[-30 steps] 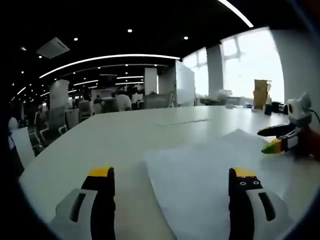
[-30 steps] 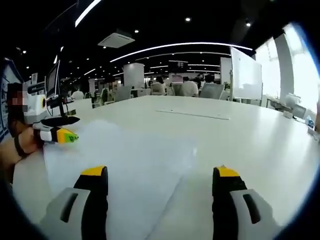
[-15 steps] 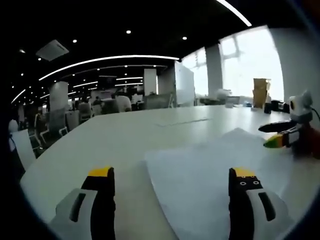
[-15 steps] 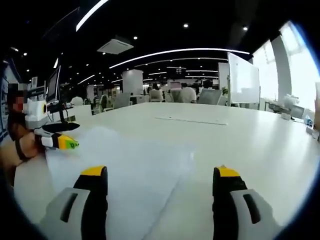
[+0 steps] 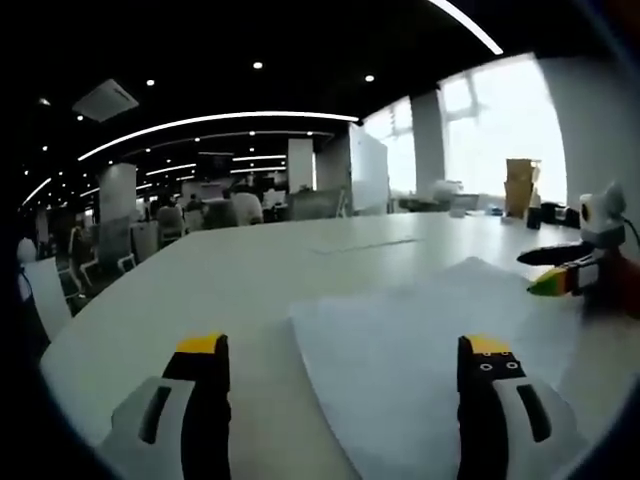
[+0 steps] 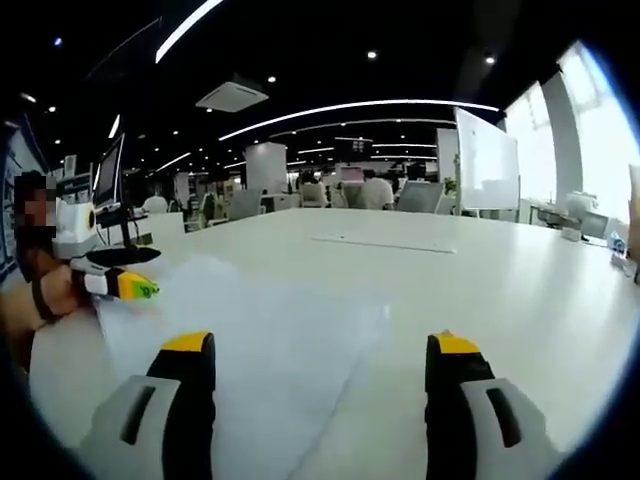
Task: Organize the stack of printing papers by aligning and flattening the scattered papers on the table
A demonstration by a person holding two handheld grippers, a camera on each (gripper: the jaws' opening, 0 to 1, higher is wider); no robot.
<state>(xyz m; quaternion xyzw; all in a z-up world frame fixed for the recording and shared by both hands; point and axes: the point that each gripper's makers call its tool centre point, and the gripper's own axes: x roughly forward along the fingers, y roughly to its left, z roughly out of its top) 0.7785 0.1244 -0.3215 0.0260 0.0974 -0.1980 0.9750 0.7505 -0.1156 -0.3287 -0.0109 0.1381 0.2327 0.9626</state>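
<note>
White papers point(image 5: 420, 350) are lying on a white table point(image 5: 230, 280), while both grippers point(image 5: 345, 400) point(image 6: 315, 400) are showing black jaws tipped yellow.

Open office with a dark ceiling point(image 5: 200, 40), curved light strips point(image 6: 350, 103), bright windows point(image 5: 495, 125) and chairs point(image 5: 110, 240).

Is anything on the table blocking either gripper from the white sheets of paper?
Nothing visible. The white paper sheets lie on bare white table right ahead of the open left gripper and open right gripper.
</note>
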